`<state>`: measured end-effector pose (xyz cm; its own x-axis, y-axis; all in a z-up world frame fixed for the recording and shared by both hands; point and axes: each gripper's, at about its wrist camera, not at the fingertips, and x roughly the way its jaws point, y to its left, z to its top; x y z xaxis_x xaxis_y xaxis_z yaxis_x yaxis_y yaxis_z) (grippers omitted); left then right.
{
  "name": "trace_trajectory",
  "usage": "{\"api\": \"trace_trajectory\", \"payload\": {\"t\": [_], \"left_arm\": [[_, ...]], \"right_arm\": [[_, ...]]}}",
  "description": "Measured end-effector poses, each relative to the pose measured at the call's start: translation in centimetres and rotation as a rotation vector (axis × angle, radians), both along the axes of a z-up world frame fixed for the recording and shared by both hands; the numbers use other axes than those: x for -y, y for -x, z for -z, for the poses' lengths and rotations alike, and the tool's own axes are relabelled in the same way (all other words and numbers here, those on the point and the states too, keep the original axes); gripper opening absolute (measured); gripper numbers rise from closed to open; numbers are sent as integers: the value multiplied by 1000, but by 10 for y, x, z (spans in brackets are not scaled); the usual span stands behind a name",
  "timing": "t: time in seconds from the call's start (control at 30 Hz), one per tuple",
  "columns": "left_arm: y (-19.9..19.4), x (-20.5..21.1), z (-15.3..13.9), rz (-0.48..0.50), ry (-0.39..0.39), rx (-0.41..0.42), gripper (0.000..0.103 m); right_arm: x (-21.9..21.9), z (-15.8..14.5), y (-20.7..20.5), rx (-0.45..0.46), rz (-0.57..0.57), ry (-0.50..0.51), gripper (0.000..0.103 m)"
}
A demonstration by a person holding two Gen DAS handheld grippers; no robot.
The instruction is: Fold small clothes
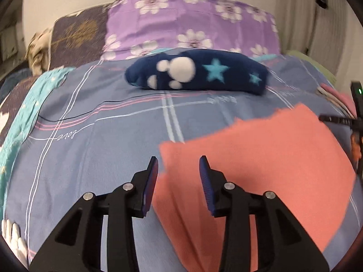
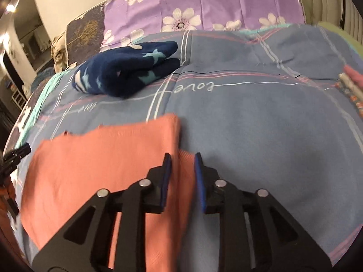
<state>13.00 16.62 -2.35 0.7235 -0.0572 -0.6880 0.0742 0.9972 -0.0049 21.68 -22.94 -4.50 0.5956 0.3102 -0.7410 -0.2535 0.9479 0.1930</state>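
A salmon-pink garment (image 1: 261, 158) lies folded flat on the blue plaid bedspread (image 1: 102, 147). It also shows in the right wrist view (image 2: 97, 165). My left gripper (image 1: 178, 165) is open and empty, hovering over the garment's left edge. My right gripper (image 2: 181, 161) is open and empty over the garment's right edge, with a strip of pink cloth showing between its fingers. The other gripper shows at the far right of the left wrist view (image 1: 335, 120) and at the far left of the right wrist view (image 2: 15, 154).
A folded navy fleece garment with stars and paw prints (image 1: 197, 72) lies further back on the bed, also in the right wrist view (image 2: 127, 68). A purple flowered pillow (image 1: 192, 22) stands behind it. A stack of folded clothes (image 2: 351, 83) lies at the right edge.
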Motion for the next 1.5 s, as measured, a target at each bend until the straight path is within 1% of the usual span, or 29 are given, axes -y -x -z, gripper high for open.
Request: {"api": "trace_trajectory", "payload": {"t": [0.07,0.13,0.2,0.23,0.27,0.3,0.37,0.4,0.43,0.5,0.57,0.63,0.7,0.77,0.83,0.87,0.9,0.93,0.97,1.03,1.07,1.1,1.13,1.17,1.2,1.27,1.37,1.43,1.5], "left_arm": [[22,19,-4,58,14,13,42],[37,39,-4,112,21,7,48],[45,62,-1,157,17,-9,48],[48,78,0,187,18,-16,48],[50,92,0,217,19,-22,48],[52,109,-1,253,18,-25,48],[59,150,-3,347,14,-23,48],[62,173,-3,397,8,-24,48],[66,200,-4,445,-12,-29,48],[70,239,-2,488,-35,-41,48],[68,269,2,516,-17,-69,48],[61,304,8,516,-36,-105,48],[54,328,12,503,-70,-123,48],[51,347,14,491,-95,-135,48],[48,362,15,475,-139,-136,59],[46,371,18,457,-183,-127,64],[45,379,20,442,-223,-120,64],[44,383,22,434,-251,-116,64],[41,390,26,425,-287,-112,64],[36,397,31,399,-340,-96,64],[36,396,33,390,-353,-94,55],[34,395,33,388,-351,-101,33],[33,391,34,387,-335,-121,18],[31,385,34,380,-297,-147,15],[31,379,33,372,-271,-161,8],[33,367,28,353,-238,-171,5],[34,354,21,328,-188,-180,4],[32,347,21,318,-145,-195,4],[30,346,26,325,-124,-213,4]], "right_arm": [[7,-4,14,8,-9,2,27],[17,-3,26,5,-13,4,27],[26,-1,29,-16,2,-6,27],[32,2,28,-28,25,-18,24],[38,4,26,-42,43,-38,13],[43,6,22,-59,56,-70,10],[52,11,16,-95,58,-136,9],[53,13,12,-115,43,-151,9],[53,15,10,-128,30,-152,9],[50,17,5,-145,-8,-131,9],[46,15,-1,-146,-42,-116,10],[44,11,-10,-144,-64,-104,11],[37,10,-24,-166,-121,-104,13],[33,10,-34,-180,-176,-132,18],[34,17,-40,-175,-215,-199,23],[37,21,-40,-168,-221,-238,26],[42,31,-38,-165,-222,-295,26],[44,37,-37,-170,-223,-314,26],[45,38,-37,-177,-236,-306,24],[50,29,-34,-162,-259,-316,25],[52,26,-34,-159,-251,-330,32],[54,25,-33,-160,-246,-342,35],[54,26,-33,-163,-248,-341,36],[55,26,-33,-164,-248,-336,36],[54,26,-32,-166,-245,-331,36],[51,26,-32,-162,-246,-318,36],[49,25,-30,-162,-252,-309,38],[50,25,-29,-167,-253,-310,39],[49,26,-27,-174,-259,-311,40]]}}
